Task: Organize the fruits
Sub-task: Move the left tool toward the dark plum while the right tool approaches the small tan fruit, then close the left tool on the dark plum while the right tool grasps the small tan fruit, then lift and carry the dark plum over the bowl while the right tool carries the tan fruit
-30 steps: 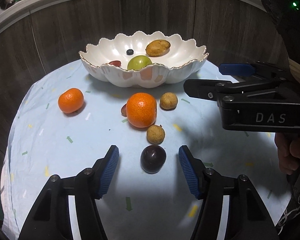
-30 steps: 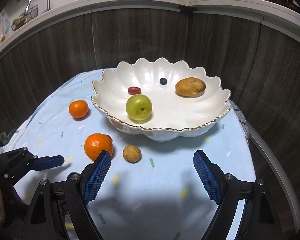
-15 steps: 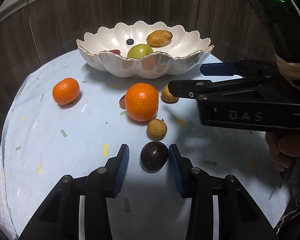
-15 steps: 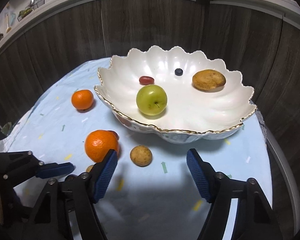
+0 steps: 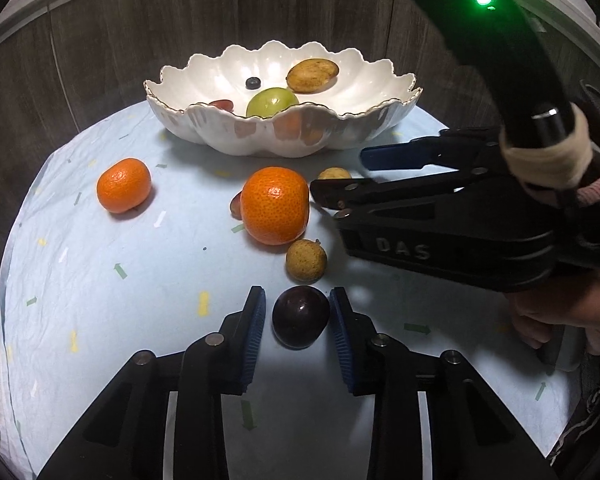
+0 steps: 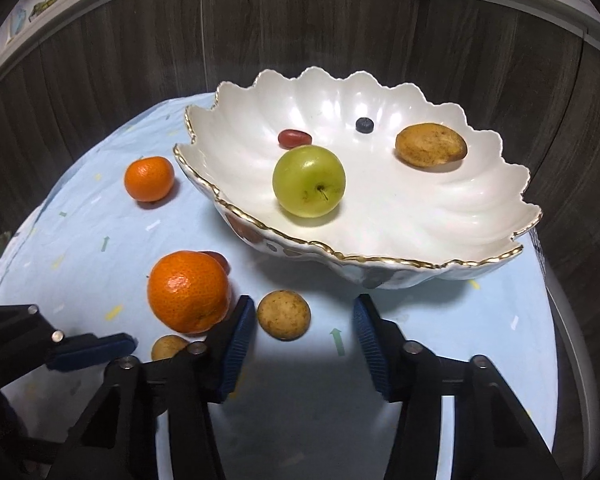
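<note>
**Left gripper closing on the plum, right lining up on a longan**

Left wrist view: left gripper (image 5: 298, 322) sits low over the pale blue confetti-print cloth on the worktop (image 5: 100, 300), its blue-padded fingers (image 5: 256, 332) bracketing the dark purple glossy plum (image 5: 300, 316). The pads are just beside the skin; the right one looks to be touching, while on the left side I can't tell if there's contact. So not a confirmed clamp yet. The plum is near-round, with no clear long axis and no stem visible, so orientation shouldn't matter for the grasp. Beyond it lie a small tan rough-skinned longan (image 5: 306, 260), a large orange mandarin (image 5: 275, 205) and a smaller orange mandarin (image 5: 124, 185) well apart to the left. The white scalloped gold-rimmed ceramic bowl (image 5: 284, 136) stands at the back.

Right wrist view: right gripper (image 6: 304, 338) has its fingers apart and holds nothing. A second round tan longan (image 6: 284, 314) sits between them, just beside the left pad and touching the cloth. The bowl already holds a green apple (image 6: 309, 181), a tan oblong fruit (image 6: 431, 145) with its long axis lying roughly left-right, a small red fruit (image 6: 294, 138) and a blueberry (image 6: 365, 124).

Judgement: this is the pick step. Next comes finishing the squeeze on the plum, lifting it clear of the nearby longan and carrying it over the rim. Risk: a smooth round fruit may roll or squirt out.
</note>
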